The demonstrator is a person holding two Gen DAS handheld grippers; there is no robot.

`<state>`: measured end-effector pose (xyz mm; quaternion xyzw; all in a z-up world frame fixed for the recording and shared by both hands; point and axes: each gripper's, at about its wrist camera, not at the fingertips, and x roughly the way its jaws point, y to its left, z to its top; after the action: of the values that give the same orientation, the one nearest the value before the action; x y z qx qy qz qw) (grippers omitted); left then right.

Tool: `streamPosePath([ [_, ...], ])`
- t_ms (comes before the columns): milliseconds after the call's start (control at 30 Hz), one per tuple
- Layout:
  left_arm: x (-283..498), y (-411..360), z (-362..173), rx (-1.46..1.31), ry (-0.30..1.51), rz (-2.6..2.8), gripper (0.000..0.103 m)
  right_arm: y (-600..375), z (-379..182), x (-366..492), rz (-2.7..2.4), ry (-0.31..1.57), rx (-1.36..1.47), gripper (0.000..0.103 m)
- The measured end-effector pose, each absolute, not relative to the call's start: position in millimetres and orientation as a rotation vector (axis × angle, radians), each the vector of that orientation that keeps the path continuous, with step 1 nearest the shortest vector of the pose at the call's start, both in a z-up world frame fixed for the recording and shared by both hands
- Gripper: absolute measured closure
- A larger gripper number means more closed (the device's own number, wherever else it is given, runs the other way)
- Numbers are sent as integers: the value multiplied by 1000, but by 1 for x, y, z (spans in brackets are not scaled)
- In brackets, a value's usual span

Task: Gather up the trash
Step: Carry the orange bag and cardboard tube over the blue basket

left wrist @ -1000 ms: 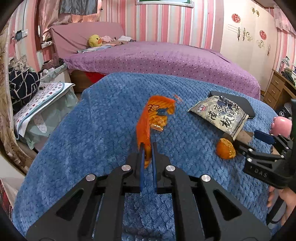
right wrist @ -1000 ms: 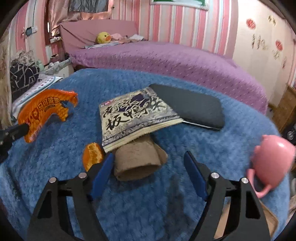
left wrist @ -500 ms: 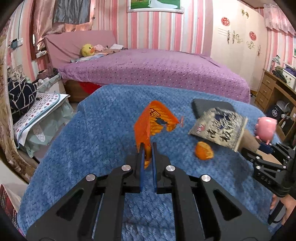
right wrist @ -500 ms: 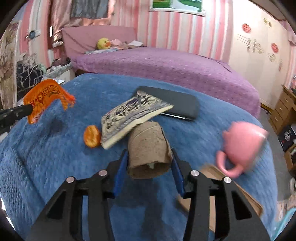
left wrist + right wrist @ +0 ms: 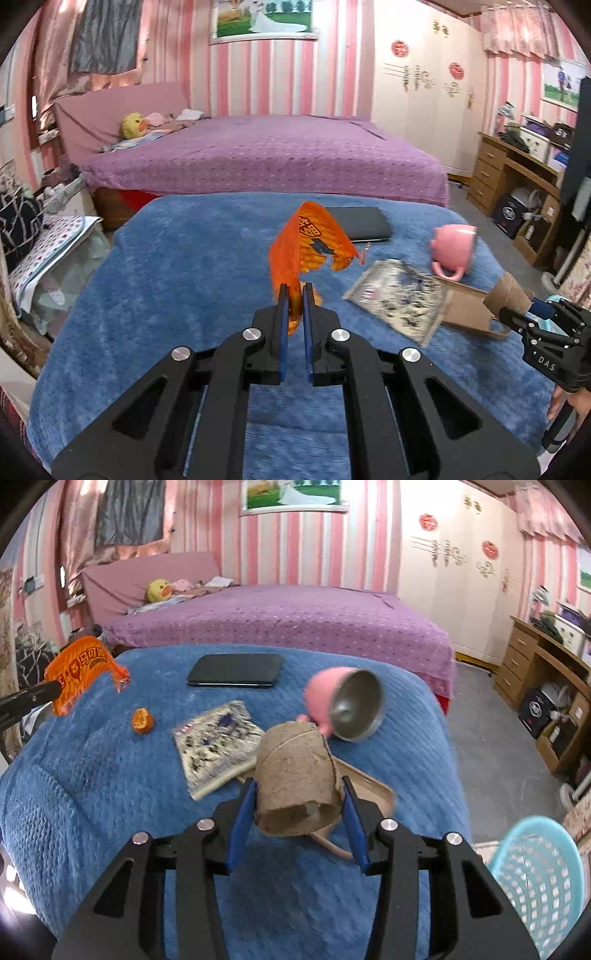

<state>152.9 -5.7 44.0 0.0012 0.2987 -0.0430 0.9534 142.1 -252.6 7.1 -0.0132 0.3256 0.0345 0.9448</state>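
The left gripper (image 5: 294,295) is clamping one orange wrapper (image 5: 308,245), the right gripper (image 5: 298,794) is squeezing one cardboard tube (image 5: 295,775), and one grey packet (image 5: 218,740) is lying just beyond its fingers.

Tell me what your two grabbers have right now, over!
Left gripper shut on orange wrapper. Right gripper shut on brown cardboard tube. Printed packet, orange scrap left on blue blanket. Blue basket lower right, nothing blocking.

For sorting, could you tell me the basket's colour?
Light blue; the basket shows best in the right wrist view.

Blue blanket (image 5: 92,782) (phone (image 5: 236,670), wrapper (image 5: 218,746))
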Motion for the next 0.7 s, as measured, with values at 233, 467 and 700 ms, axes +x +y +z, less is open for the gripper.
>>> streamPosePath([
  [233, 143, -47, 45, 33, 599, -163, 97, -293, 13, 121, -27, 611, 23, 58],
  [467, 136, -88, 38, 48, 610, -209, 97, -338, 18, 105, -124, 565, 43, 58],
  [700, 127, -124, 33, 83, 606, -244, 97, -387, 24, 86, -245, 541, 52, 58],
])
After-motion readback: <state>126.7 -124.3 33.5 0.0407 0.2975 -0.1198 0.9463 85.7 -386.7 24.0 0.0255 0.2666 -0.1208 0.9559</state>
